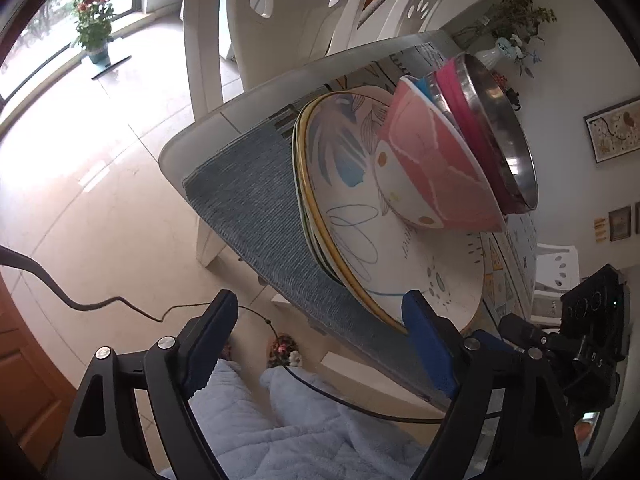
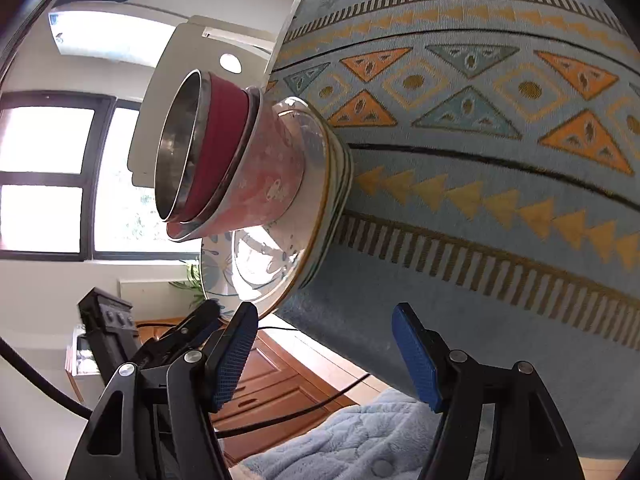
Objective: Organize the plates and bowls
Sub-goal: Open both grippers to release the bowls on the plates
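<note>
A stack of plates [image 1: 360, 240] sits on the table [image 2: 480, 200] just ahead of both tools, carrying nested bowls [image 1: 432, 168]. The left tool [image 1: 324, 320] and right tool [image 2: 324, 340] gape apart, empty. The stack looks heavy, glazed, slippery and breakable; grip opposite plate rims, lifting level.

No text, label, brand or number can be read in either view; the small marks on the black device [image 1: 592, 320] beside the right-hand finger are illegible.
</note>
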{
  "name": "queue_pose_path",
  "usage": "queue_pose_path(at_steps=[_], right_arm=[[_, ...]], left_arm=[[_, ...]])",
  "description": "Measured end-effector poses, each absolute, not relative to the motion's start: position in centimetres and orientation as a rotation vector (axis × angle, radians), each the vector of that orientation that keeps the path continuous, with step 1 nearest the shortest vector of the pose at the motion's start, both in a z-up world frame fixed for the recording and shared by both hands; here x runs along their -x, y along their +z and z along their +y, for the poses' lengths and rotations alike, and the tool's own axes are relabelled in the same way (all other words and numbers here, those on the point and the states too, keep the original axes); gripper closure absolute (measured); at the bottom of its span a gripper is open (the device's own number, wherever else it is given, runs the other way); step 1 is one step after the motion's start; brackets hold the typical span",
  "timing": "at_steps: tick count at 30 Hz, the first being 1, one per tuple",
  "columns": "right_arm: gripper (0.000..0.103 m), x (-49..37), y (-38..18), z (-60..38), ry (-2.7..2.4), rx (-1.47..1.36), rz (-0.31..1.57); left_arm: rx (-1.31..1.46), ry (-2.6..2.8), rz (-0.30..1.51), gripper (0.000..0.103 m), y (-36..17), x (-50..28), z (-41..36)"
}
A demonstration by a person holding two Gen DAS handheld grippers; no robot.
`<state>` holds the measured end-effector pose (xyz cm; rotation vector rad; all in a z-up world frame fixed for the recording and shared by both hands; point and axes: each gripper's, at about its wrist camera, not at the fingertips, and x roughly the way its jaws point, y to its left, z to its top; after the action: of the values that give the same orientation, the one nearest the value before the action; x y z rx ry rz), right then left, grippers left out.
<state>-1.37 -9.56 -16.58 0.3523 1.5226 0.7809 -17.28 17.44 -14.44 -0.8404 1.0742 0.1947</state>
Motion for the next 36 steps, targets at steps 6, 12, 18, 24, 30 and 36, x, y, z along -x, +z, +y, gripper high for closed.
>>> queue_pose_path(at_steps=[6,12,18,24,30,36], right_arm=[[0.034,1.8,-18.5,-8.0,0.746,-0.345,1.515],[0.033,0.8,-19.5,-8.0,0.674,-0.357,1.438],[0.032,0.6,-19.5,-7.1,0.642,-0.286,1.386],[0.030,0.4,-19.6,-6.5,0.621,-0.226,1.358],[0.029,0.5,-18.7,-6.8,0.581,-0.194,1.366],[0.029,1.5,-15.5,-8.3,0.587,-0.122,1.329]], left_arm=[[0.908,0.172,1.086,0.005,-16.5,17.0,18.4],[0.881,0.155,1.115,0.005,-17.3,15.7,17.9],[0.896,0.152,1.128,0.005,-18.0,15.1,18.5],[0.834,0.232,1.133,0.006,-17.0,14.9,19.3],[0.649,0.231,1.116,0.007,-12.6,16.1,18.0],[0.637,0.200,1.044,0.007,-9.2,16.6,17.0]])
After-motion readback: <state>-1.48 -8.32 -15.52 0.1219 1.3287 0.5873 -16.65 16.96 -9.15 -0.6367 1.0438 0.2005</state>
